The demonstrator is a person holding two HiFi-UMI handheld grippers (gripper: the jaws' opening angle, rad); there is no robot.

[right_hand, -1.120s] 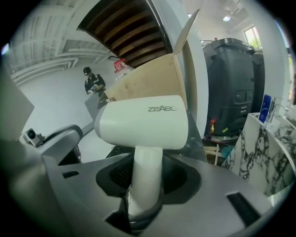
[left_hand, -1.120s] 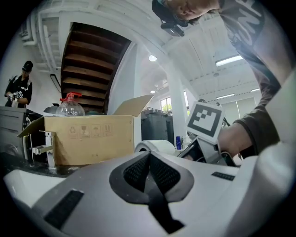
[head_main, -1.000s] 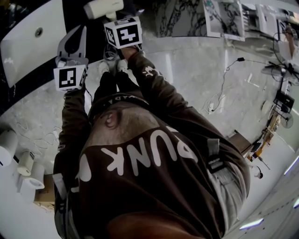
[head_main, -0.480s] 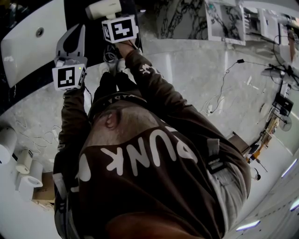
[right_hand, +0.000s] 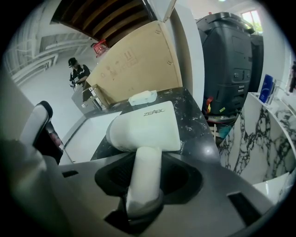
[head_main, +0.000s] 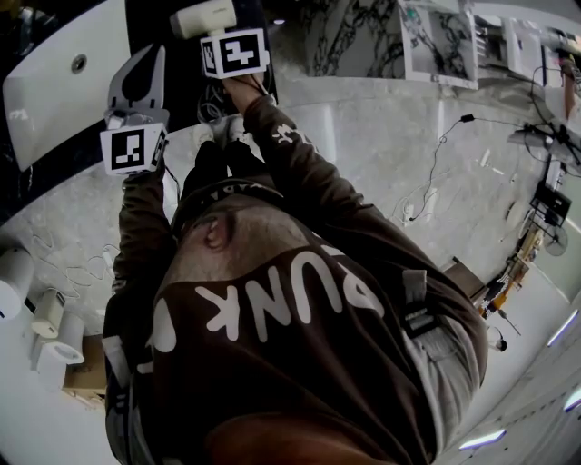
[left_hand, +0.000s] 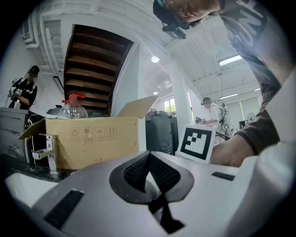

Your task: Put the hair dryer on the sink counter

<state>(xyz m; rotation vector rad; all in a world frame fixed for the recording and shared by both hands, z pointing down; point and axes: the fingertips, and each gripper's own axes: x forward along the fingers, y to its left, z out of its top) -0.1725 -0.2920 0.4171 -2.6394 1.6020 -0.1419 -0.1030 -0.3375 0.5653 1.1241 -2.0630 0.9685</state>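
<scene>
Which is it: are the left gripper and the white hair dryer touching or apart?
Apart. The head view shows a clear gap between the left gripper and the hair dryer. The left gripper view shows its jaws together with nothing between them.

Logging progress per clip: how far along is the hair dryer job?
Done: the hair dryer is over the dark counter beside the sink. In hand: its handle sits between the jaws of the right gripper, which are opening; left gripper shut, empty. Left: full release and withdrawal; whether it touches the counter is unclear.
</scene>
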